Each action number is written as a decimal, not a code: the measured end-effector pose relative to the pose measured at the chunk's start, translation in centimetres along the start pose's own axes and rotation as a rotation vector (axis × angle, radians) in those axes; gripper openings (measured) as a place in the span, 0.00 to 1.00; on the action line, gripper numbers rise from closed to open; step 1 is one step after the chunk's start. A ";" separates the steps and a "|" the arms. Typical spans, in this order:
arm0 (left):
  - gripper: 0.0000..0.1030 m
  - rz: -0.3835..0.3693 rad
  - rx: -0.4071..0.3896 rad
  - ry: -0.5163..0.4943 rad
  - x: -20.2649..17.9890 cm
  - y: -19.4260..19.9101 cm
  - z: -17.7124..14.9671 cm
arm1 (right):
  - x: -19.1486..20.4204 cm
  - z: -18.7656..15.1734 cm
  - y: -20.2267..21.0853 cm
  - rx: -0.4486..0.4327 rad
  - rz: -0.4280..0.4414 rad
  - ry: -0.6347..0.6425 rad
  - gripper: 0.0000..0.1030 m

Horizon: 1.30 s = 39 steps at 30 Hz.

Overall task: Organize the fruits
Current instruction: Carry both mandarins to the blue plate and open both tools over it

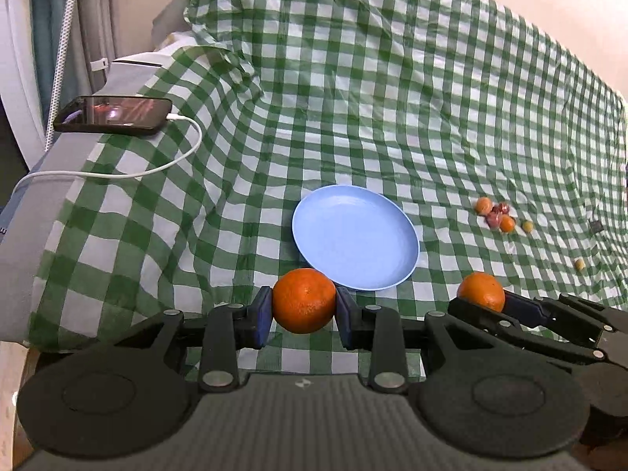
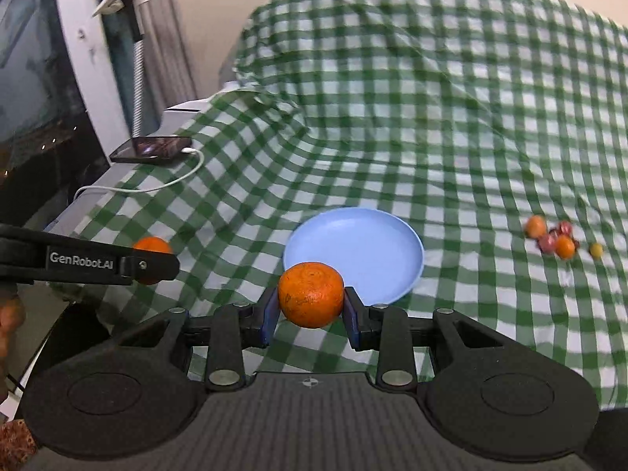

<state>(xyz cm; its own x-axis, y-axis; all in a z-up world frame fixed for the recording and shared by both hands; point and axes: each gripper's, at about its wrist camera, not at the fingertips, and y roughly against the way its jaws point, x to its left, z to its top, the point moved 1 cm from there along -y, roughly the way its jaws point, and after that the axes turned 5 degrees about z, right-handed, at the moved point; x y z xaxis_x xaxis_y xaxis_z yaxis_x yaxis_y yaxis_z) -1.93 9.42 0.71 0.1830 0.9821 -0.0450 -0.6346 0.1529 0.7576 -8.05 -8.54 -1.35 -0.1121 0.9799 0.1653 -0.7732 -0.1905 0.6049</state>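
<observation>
Green-and-white checked cloth covers the table, rumpled toward the far left, where a phone lies on its white cable. Near the middle sits an empty blue plate.

Each gripper holds an orange off the cloth. The left gripper pinches its orange squarely between the blue pads — just short of the plate's near rim. The right gripper clamps its own orange the same way, overlapping the plate's near edge in its view.

Well to the right of the plate lies a cluster of small fruits — orange, reddish and yellow.
</observation>
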 end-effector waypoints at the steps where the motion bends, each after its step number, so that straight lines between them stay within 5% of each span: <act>1: 0.36 -0.004 -0.002 0.007 0.2 0.0 0.0 | 0.2 0.0 0.0 0.000 -0.002 0.010 0.34; 39: 0.36 -0.028 0.009 0.043 -0.3 -3.9 2.2 | -1.2 -0.4 -2.8 0.064 -0.051 -0.034 0.35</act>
<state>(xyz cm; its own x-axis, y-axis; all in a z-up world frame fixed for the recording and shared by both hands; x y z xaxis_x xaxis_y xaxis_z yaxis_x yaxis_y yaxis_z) 2.13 8.34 -0.79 0.1678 0.9813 -0.0945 -0.6232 0.1799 0.7611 -6.02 -9.14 -3.50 -0.0518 0.9859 0.1588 -0.7356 -0.1452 0.6617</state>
